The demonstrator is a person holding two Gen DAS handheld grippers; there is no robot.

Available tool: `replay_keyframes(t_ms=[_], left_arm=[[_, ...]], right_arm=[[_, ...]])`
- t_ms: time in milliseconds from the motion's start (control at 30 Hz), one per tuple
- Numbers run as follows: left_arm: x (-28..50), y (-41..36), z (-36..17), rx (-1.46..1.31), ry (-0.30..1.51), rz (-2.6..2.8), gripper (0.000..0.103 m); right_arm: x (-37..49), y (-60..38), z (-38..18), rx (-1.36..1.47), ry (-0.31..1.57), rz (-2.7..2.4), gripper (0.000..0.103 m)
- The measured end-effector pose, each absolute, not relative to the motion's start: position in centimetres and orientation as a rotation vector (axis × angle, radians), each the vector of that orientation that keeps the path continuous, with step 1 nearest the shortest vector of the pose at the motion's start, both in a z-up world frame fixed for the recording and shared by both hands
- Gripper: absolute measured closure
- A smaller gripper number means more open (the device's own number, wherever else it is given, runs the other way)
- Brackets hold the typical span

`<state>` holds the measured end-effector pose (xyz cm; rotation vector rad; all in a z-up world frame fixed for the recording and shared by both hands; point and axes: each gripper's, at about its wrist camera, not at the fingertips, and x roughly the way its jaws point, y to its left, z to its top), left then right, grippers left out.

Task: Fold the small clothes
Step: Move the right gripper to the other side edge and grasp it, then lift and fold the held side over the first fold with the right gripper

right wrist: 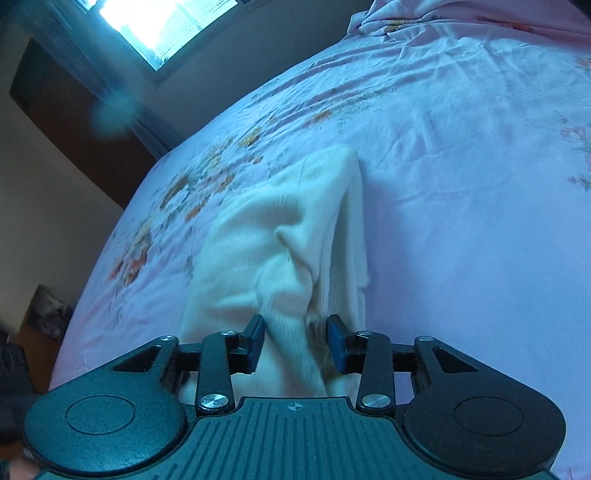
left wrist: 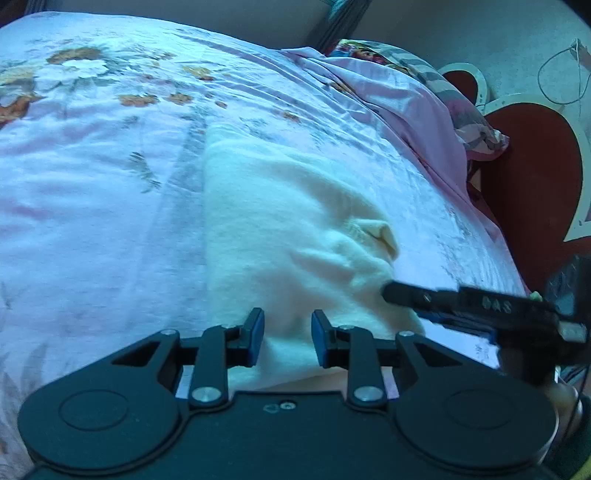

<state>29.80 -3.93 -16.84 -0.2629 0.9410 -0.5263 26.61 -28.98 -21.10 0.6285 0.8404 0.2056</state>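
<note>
A small cream knit garment (left wrist: 291, 221) lies on the floral pink bedsheet (left wrist: 92, 221). My left gripper (left wrist: 287, 338) is open, its blue-padded jaws apart over the garment's near edge, with cloth between them. The right gripper (left wrist: 388, 290) enters the left wrist view from the right, its tip touching the garment's right side. In the right wrist view the right gripper (right wrist: 296, 341) is open, jaws apart astride a raised fold of the garment (right wrist: 280, 240), which bunches up between them.
A pillow (left wrist: 424, 81) and rumpled pink cloth (left wrist: 406, 107) lie at the bed's far right. A red heart-shaped headboard (left wrist: 532, 166) stands beyond. A window (right wrist: 162, 26) and dark wardrobe (right wrist: 74, 122) stand past the bed's far edge.
</note>
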Motion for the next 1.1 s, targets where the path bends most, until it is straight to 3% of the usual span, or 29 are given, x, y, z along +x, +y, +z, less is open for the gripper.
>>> replay_keyframes(t_ms=[200, 233, 300, 367, 667, 733, 800, 900, 1000, 1067, 1100], left_arm=[[29.9, -2.9, -17.1, -0.277, 0.964, -0.486, 0.077], [30.0, -3.0, -17.4, -0.272, 0.980, -0.485, 0.078], [30.0, -3.0, -17.7, -0.262, 0.989, -0.468, 0.077], [30.1, -2.8, -18.1, -0.249, 1.012, -0.460, 0.077], [29.9, -2.0, -19.2, -0.269, 1.054, -0.474, 0.077], [29.9, -2.1, -19.2, -0.273, 1.058, -0.491, 0.070], [29.7, -2.1, -19.4, -0.296, 1.084, -0.494, 0.069], [29.2, -2.2, -19.4, -0.301, 1.067, -0.504, 0.064], [29.3, -2.5, -19.9, -0.298, 1.051, -0.483, 0.081], [29.4, -2.1, -19.6, -0.330, 1.045, -0.484, 0.087], [29.1, -1.9, -19.1, -0.334, 1.027, -0.502, 0.088]], right_arm=[[24.0, -27.5, -21.7, 0.606, 0.891, 0.204, 0.066], [23.9, -27.3, -21.6, 0.614, 0.879, 0.199, 0.070], [23.8, -27.2, -21.2, 0.628, 0.858, 0.185, 0.098], [23.6, -27.7, -20.8, 0.697, 0.844, 0.218, 0.100], [22.4, -29.4, -23.5, 0.745, 0.928, 0.133, 0.101], [22.5, -28.9, -22.4, 0.698, 0.889, 0.131, 0.100], [22.9, -28.6, -22.4, 0.692, 0.918, 0.165, 0.088], [23.1, -28.2, -22.8, 0.688, 0.924, 0.165, 0.088], [23.2, -27.4, -22.7, 0.679, 0.925, 0.165, 0.090], [23.2, -27.2, -22.1, 0.669, 0.917, 0.191, 0.100], [23.0, -27.3, -21.7, 0.688, 0.902, 0.211, 0.100]])
